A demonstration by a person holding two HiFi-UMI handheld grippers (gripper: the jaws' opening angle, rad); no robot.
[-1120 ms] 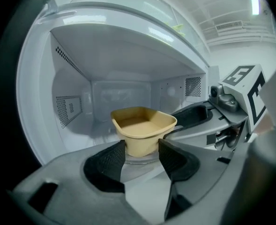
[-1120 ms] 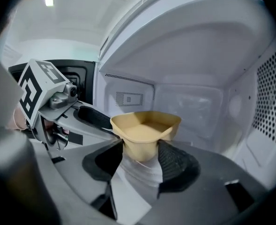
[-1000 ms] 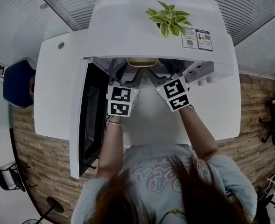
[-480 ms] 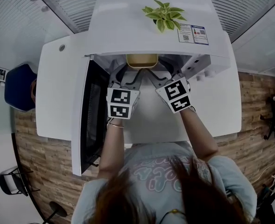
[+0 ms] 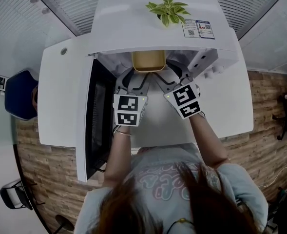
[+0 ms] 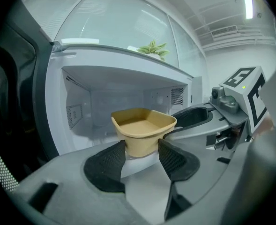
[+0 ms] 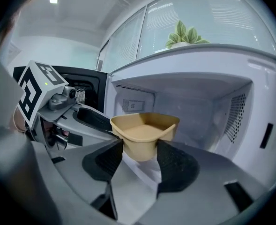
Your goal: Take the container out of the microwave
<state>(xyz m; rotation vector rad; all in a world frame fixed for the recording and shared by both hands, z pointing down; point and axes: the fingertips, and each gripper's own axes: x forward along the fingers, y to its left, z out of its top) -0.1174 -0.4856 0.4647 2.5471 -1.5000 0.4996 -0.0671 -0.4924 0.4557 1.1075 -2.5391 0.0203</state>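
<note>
Tan plastic square-ish container [image 5: 148, 61] sits at front edge of open white microwave [image 5: 133, 28] cavity, btwn both grippers. Left gripper [image 6: 142, 146] clamps its lower body, pads touching both sides. Right gripper [image 7: 140, 149] grips it likewise, just beside the left. Small green potted plant [image 5: 166, 9] on microwave top, near rear edge.

Left gripper [image 6: 142, 149], right gripper [image 7: 140, 148] both clamped on container [image 6: 144, 125] (forearms extended, parallel).
</note>
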